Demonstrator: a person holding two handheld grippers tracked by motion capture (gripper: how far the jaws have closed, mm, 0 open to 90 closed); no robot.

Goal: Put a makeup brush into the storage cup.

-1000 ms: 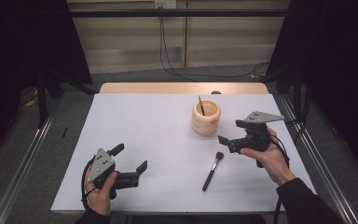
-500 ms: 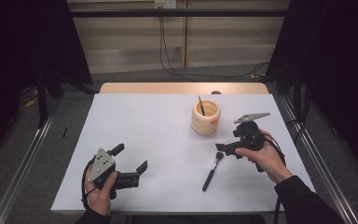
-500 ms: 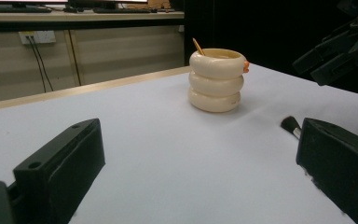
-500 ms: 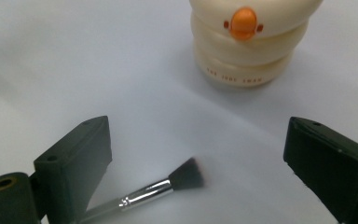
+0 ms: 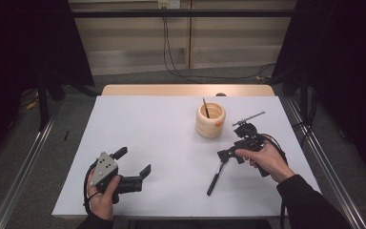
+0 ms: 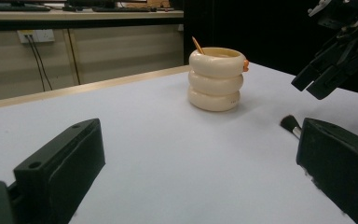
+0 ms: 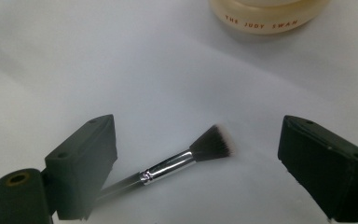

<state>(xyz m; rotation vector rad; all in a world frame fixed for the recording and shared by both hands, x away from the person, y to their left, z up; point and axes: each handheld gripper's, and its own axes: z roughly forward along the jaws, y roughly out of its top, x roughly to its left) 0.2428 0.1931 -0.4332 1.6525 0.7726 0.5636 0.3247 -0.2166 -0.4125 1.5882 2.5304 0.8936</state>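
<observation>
A black-handled makeup brush (image 5: 214, 179) lies on the white table right of centre, its dark head (image 7: 213, 145) towards a cream ringed holder (image 5: 210, 120). A thin stick stands in that holder (image 6: 216, 79). My right gripper (image 5: 224, 155) hangs just above the brush head and tilts down. Its jaws have just been closing a little, and in the right gripper view (image 7: 198, 135) the brush (image 7: 168, 165) lies between them untouched. My left gripper (image 5: 132, 161) rests open near the front left with nothing between its jaws (image 6: 196, 154).
A wooden strip (image 5: 171, 89) runs along the table's far edge, with a small dark thing (image 5: 220, 94) on it. Metal rails (image 5: 24, 167) lie on the floor at both sides. Cables (image 5: 171, 52) hang down the back wall.
My right gripper has come down and leftward, tipping its jaws onto the brush head. The left gripper, brush and holder have stayed put.
</observation>
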